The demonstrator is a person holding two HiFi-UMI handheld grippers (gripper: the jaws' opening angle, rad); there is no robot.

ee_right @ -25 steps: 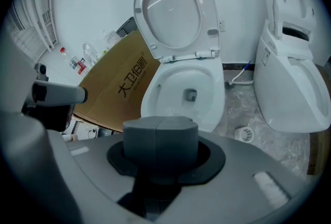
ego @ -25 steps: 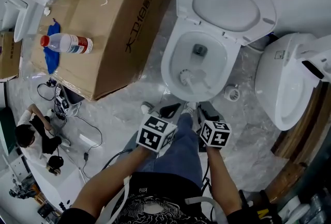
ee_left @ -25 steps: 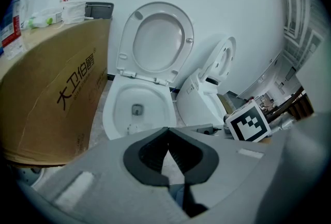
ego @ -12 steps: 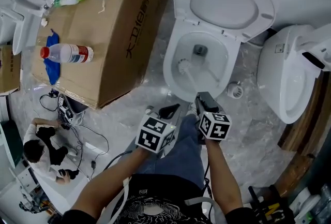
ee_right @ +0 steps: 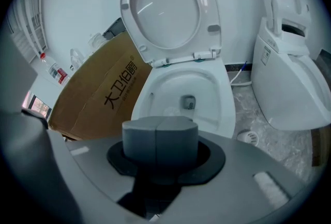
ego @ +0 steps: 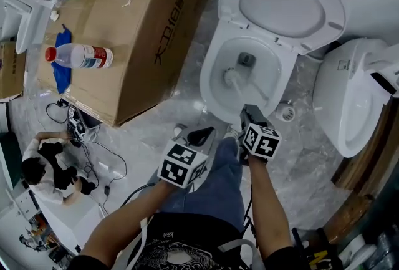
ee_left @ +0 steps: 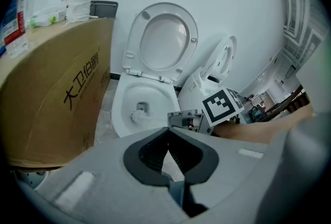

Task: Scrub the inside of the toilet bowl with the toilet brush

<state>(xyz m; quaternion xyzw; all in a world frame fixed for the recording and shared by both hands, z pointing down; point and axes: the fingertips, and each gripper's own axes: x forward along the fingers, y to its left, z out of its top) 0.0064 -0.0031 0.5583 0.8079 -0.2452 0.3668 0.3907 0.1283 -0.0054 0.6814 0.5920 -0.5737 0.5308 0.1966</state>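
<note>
Head view, quick q: where's the toilet brush [ego: 232,77] sitting?

> Bristle end is down inside the toilet bowl [ego: 208,84]; the handle slants back to the right claw [ego: 248,114], which is clamped tight on it.

And the left claw [ego: 199,136]?

> Left gripper view has its tips pressed together with nothing between them. It hangs over the floor [ego: 153,131] just beside the person's leg [ego: 219,178], cardboard box [ego: 143,32] off to its left.
</note>
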